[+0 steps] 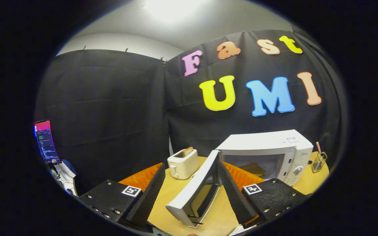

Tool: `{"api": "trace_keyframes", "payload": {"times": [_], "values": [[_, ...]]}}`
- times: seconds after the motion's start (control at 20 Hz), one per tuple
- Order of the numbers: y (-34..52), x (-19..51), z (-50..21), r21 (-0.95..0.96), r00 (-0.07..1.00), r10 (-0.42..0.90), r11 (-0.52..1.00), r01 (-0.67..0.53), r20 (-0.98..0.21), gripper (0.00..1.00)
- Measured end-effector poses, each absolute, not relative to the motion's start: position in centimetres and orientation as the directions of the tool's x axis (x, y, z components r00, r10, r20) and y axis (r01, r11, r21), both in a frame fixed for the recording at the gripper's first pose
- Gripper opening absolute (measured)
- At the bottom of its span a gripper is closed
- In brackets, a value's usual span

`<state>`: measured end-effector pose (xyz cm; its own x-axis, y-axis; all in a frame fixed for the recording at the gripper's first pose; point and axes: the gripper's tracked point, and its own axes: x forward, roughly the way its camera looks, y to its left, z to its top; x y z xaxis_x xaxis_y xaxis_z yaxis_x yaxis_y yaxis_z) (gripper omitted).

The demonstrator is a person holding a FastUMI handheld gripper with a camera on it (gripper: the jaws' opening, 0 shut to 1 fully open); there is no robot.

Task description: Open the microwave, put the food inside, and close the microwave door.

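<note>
Two black gripper (189, 193) fingers spread apart, grasping nothing, frame the white microwave door (195, 190), swung wide open toward them, its long edge running back to the microwave (271, 154), with food (253, 168) apparently inside.

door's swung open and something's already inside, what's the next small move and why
Probably nudge the microwave door shut. It stands wide open between the open fingers of the gripper, which grip nothing, and a dark item, likely the food, already sits in the microwave. Bring one finger against the door's outer face and push.
</note>
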<state>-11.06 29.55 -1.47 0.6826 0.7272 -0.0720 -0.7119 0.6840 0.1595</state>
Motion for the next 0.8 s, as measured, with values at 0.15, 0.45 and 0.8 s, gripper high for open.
{"api": "trace_keyframes", "payload": {"times": [0.15,0.45,0.8], "values": [[32.9,-13.9,-2.3,0.16,0.602,0.794,0.607,-0.779,-0.082,0.97],[37.1,-17.3,-5.3,0.212,0.481,0.865,0.501,-0.839,-0.141,0.97],[39.7,-19.9,-10.8,0.246,0.396,0.886,0.451,-0.858,-0.241,0.87]]}}
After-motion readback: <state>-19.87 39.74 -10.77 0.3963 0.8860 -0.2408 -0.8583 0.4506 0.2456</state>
